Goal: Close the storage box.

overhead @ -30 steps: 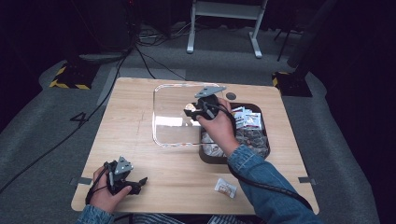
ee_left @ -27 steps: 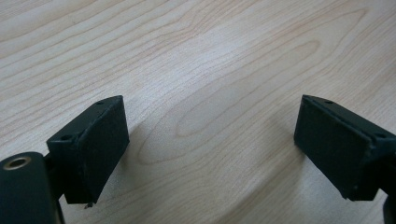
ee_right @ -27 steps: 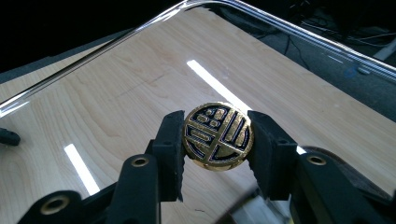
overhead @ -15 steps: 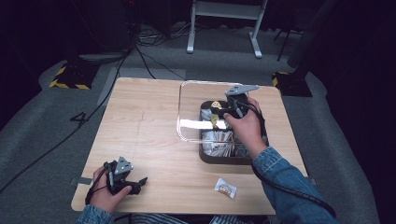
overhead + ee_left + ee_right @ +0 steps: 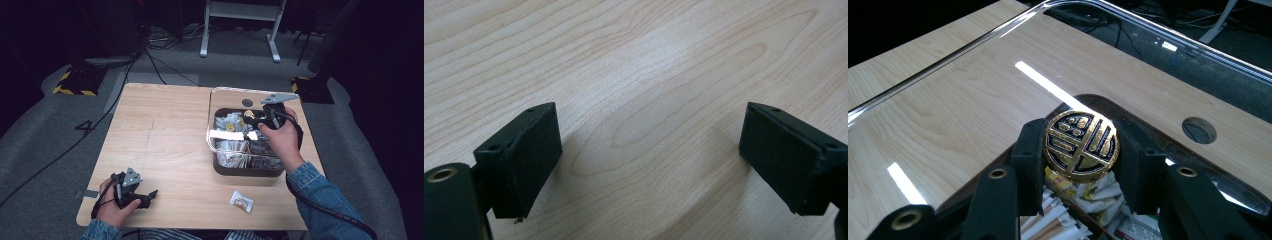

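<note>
- Since the earlier high view, the right gripper (image 5: 251, 121) has carried the clear lid (image 5: 216, 112) sideways from the middle of the table (image 5: 160, 130) to a spot over the dark box (image 5: 245, 171); the left gripper (image 5: 142, 196) has kept still near the table's front edge.
- Jaws of the right gripper are closed partway on the gold knob (image 5: 1081, 145) at the lid's centre, one pad on each side of it.
- Left gripper's jaws stand wide apart with bare wood between them.
- To do this step well, the person should probably keep the lid level, square its corners to the box's rim below the gripper, and lower it straight before letting go.
- Lid lies roughly flat, knob up, spreading ahead of the jaws; it looks nearly square, so no clear long axis shows.
- Sachets (image 5: 232, 147) sit in the box beneath; one loose packet (image 5: 241, 201) lies well behind the right gripper.
</note>
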Available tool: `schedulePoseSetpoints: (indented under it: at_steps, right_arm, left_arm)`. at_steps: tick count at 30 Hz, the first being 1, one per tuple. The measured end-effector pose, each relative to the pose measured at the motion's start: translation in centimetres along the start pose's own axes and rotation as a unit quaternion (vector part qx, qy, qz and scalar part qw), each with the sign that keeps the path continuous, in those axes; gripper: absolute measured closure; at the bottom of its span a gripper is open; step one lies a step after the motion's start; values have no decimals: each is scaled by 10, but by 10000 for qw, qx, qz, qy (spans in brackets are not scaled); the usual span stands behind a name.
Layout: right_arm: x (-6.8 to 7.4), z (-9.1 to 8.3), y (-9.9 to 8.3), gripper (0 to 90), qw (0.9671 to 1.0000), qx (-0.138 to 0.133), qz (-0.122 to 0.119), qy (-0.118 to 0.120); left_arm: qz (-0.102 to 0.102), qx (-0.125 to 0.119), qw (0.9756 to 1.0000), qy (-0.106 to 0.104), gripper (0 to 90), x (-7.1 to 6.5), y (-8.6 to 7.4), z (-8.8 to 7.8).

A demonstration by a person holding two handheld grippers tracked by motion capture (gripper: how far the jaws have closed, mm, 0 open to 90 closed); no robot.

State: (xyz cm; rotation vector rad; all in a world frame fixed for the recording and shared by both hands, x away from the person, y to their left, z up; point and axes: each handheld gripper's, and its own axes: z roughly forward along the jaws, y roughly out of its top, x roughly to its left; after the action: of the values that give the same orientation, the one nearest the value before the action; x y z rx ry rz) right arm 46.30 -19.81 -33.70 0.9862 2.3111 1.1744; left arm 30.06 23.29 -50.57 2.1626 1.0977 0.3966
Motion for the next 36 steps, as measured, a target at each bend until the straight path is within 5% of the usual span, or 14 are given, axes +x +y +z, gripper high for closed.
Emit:
schedulePoseSetpoints:
  at_steps: [12,36]
  right_arm:
    - [-17,-9,-23,584,9999,124,48,-59]
    - [-27,34,-67,584,9984,543,-14,165]
  left_arm:
    - [3,1,10000,0,103,0,0,0]
    - [3,-3,10000,4,103,0,0,0]
